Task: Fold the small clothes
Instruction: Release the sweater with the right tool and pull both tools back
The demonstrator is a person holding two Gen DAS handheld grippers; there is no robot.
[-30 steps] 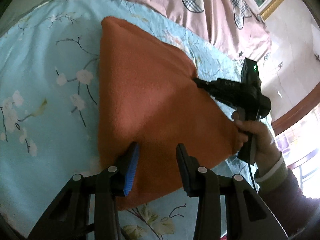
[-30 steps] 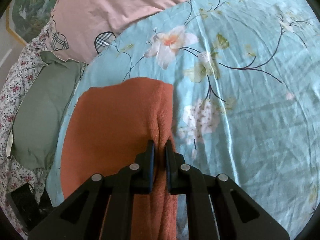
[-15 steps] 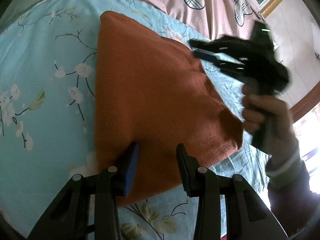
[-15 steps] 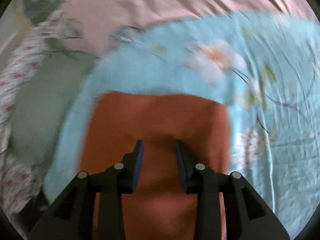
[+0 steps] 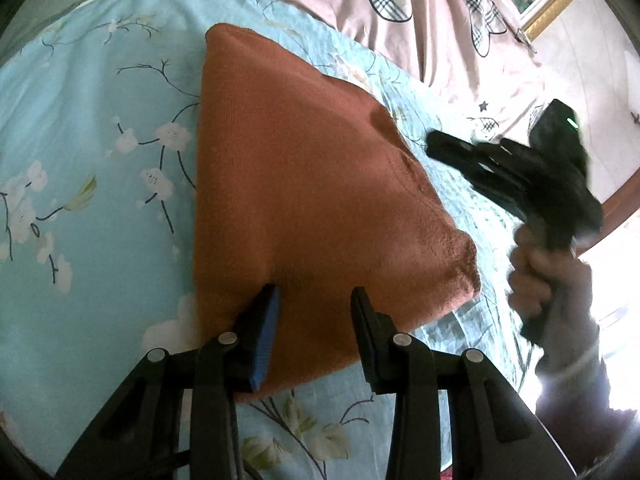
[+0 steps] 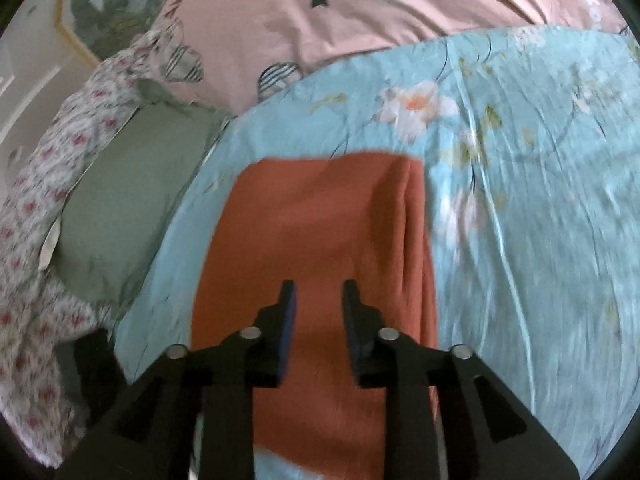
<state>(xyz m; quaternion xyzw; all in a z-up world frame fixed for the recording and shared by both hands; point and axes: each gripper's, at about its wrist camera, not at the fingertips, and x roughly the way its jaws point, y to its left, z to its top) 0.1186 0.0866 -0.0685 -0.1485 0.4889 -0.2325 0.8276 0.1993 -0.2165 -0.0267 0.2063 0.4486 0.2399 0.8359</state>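
A folded rust-orange knit garment lies flat on the light-blue floral sheet. My left gripper is open and empty, its fingers over the garment's near edge. In the left wrist view my right gripper is held in a hand to the right of the garment, off the cloth. In the right wrist view the right gripper is open and empty above the garment, which shows a lengthwise fold along its right side.
A pink quilt with plaid hearts lies at the far end of the bed. A green pillow and a white floral cloth lie left of the sheet. A framed picture hangs on the wall.
My right gripper let go of the garment's edge, opened and pulled back off the cloth to the right. The released fold now lies flat. My left gripper stayed open in place.
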